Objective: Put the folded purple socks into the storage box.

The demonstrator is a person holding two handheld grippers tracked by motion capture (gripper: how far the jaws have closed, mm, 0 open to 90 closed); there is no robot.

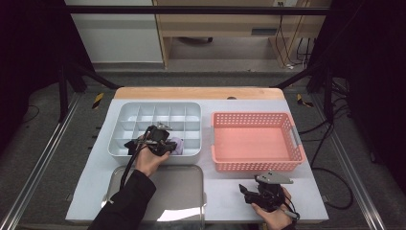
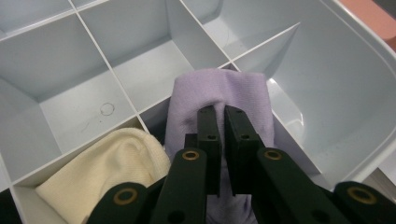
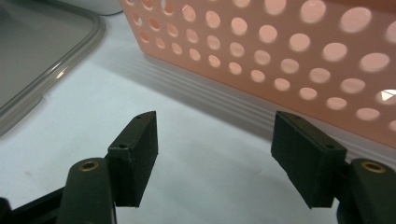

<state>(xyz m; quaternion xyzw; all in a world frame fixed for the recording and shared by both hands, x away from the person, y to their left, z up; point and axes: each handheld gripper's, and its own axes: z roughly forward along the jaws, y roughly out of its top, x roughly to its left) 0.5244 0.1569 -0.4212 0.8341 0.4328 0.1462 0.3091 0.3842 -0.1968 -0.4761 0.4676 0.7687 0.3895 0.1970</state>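
Observation:
A lilac cloth (image 2: 219, 91) lies bunched in a front compartment of the pale grey divided organizer (image 2: 93, 42), and my left gripper (image 2: 219, 119) is shut on its top fold. From above, the left gripper (image 1: 168, 143) hangs over the organizer's (image 1: 119, 115) front row with the lilac cloth (image 1: 177, 145) at its tips. A cream cloth (image 2: 116, 163) fills the neighbouring compartment. My right gripper (image 1: 245, 190) rests low near the table's front edge. In its own view the right gripper (image 3: 215, 140) stands open over bare white tabletop with nothing between its jaws.
An empty pink perforated basket (image 1: 253, 141) stands right of the organizer; its wall (image 3: 280, 56) is just beyond the right jaws. A shallow grey metal tray (image 1: 182, 191) lies at the front, under the left forearm. Something dark (image 1: 130, 145) sits in a front-left compartment.

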